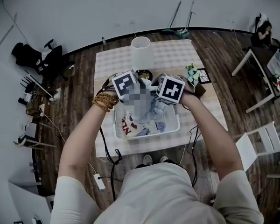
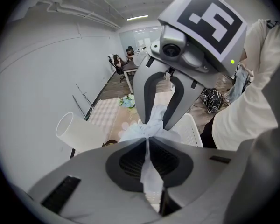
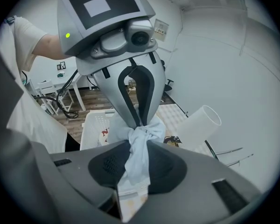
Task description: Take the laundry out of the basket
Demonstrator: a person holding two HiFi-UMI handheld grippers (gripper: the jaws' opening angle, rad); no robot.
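A white laundry basket (image 1: 147,135) stands on the table with crumpled clothes in it, one with red print (image 1: 127,125). Above it my two grippers face each other closely. A pale blue-white cloth (image 2: 149,125) is bunched between them. My left gripper (image 2: 147,146) is shut on one end of the cloth. My right gripper (image 3: 135,157) is shut on the other end (image 3: 137,134). In the head view the left gripper (image 1: 130,90) and right gripper (image 1: 167,91) hover over the basket's far side; a mosaic patch hides the cloth between them.
The table (image 1: 112,59) has a checked cover. A tall white cylinder (image 1: 141,52), a dark bowl (image 1: 144,73) and a small bunch of flowers (image 1: 191,72) stand behind the basket. A white chair (image 1: 259,141) is at the right; cables run over the floor by my feet.
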